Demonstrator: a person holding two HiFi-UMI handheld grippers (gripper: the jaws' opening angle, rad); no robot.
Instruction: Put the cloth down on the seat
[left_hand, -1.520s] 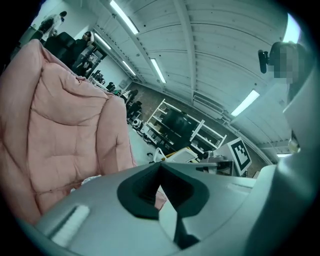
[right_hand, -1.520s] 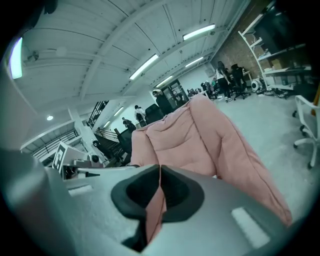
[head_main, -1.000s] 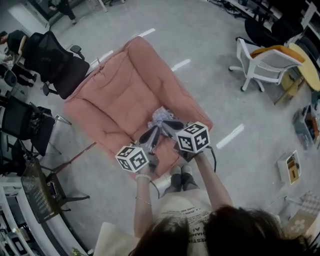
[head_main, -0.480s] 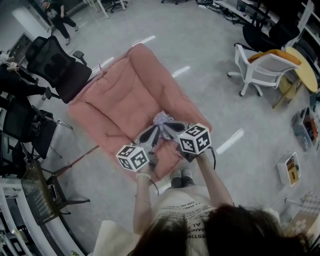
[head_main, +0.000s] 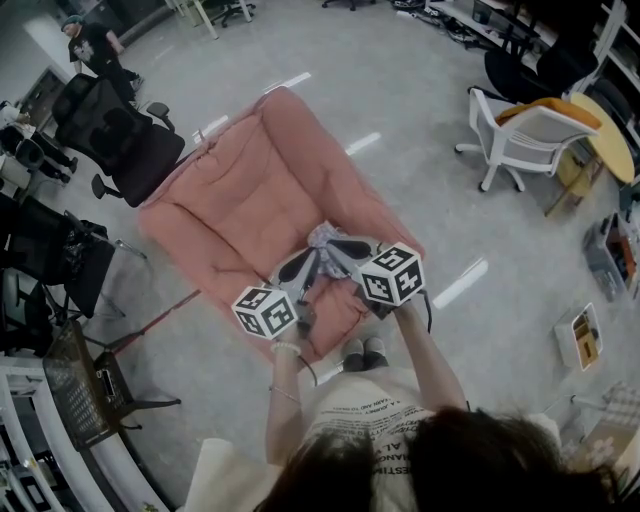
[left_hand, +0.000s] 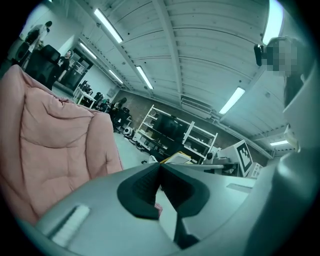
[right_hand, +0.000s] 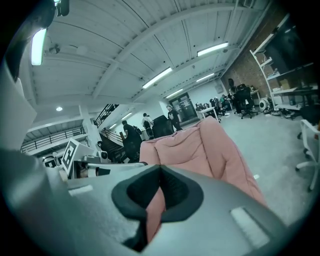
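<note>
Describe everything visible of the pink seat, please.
The pink seat is a large, soft-looking padded lounger of quilted fabric, with stitched seams and raised side bolsters. It lies low on the grey floor, its back at the far end. A small pale patterned cloth shows over its near end; contact is unclear.

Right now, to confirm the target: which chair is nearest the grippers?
The pink padded lounge chair beneath them; the black mesh chair and white orange-cushioned chair stand aside.

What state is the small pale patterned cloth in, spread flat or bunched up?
Bunched up: the head view shows the cloth as a crumpled lump over the pink padded seat, not flat.
</note>
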